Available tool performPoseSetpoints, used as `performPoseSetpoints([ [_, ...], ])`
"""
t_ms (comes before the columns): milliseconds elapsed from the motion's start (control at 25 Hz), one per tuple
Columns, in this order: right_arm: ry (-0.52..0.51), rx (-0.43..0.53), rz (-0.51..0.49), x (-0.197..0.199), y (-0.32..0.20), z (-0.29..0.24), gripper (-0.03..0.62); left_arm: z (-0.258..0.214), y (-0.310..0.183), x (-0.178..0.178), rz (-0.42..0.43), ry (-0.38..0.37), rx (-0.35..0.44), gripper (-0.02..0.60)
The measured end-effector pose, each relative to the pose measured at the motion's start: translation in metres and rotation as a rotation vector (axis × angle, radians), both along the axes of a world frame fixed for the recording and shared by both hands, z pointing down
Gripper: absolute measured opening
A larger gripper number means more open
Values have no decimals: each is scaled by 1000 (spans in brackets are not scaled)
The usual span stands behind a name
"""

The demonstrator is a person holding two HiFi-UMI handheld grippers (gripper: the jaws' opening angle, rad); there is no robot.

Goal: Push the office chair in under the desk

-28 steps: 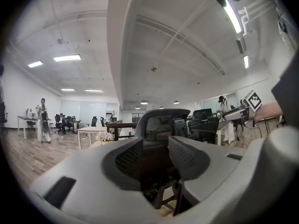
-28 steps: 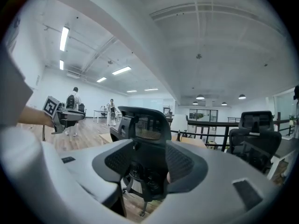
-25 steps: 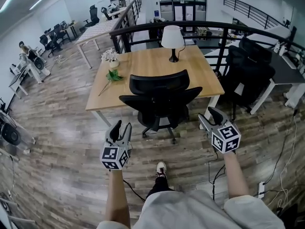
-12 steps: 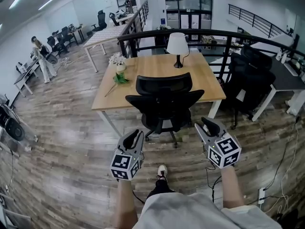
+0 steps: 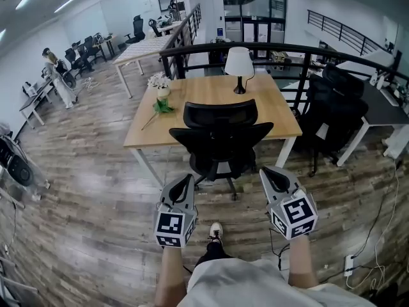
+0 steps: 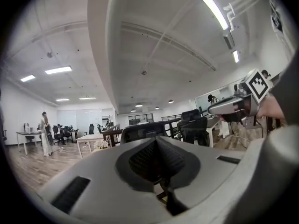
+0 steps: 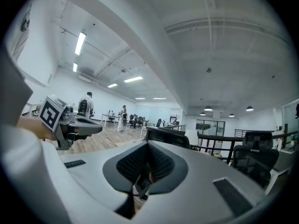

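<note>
The black office chair (image 5: 220, 136) stands with its seat in under the wooden desk (image 5: 192, 107), its back facing me. My left gripper (image 5: 183, 183) and right gripper (image 5: 273, 175) hover side by side a little short of the chair, apart from it. Both jaws have just been closing and now stand shut with nothing between them. In the left gripper view the pads of the left gripper (image 6: 157, 146) meet, with the chair's back (image 6: 140, 131) beyond and the right gripper (image 6: 236, 105) alongside. In the right gripper view the right gripper (image 7: 148, 149) is likewise closed and empty.
A white lamp (image 5: 239, 62) and a vase of flowers (image 5: 160, 85) sit on the desk. More black chairs (image 5: 332, 101) crowd the right beside a dark railing (image 5: 268, 45). Cables (image 5: 377, 235) trail on the floor at right. My shoe (image 5: 216, 230) is below.
Both grippers have drawn back from the chair toward my body and come closer together, and their jaws have gone from open to shut. The chair stays at the desk.
</note>
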State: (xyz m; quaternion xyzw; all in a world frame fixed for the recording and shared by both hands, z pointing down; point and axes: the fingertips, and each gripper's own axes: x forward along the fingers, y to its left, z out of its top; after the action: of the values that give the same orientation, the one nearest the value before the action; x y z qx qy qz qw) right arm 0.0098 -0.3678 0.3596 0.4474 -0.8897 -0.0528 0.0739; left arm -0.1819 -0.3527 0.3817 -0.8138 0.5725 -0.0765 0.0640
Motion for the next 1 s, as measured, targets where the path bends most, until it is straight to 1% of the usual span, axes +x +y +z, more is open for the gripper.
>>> performPoseSetpoints([
  [200, 9, -3, -11, 1, 5, -1, 20, -7, 3, 13, 35, 14, 0, 9],
  [440, 15, -8, -33, 0, 7, -2, 18, -8, 5, 26, 65, -5, -5, 9],
  [640, 0, -23, -41, 2, 4, 3, 18, 1, 2, 31, 72, -3, -24, 9],
  [1000, -7, -38, -69, -7, -3, 8, 18, 9, -3, 35, 81, -9, -39, 9],
])
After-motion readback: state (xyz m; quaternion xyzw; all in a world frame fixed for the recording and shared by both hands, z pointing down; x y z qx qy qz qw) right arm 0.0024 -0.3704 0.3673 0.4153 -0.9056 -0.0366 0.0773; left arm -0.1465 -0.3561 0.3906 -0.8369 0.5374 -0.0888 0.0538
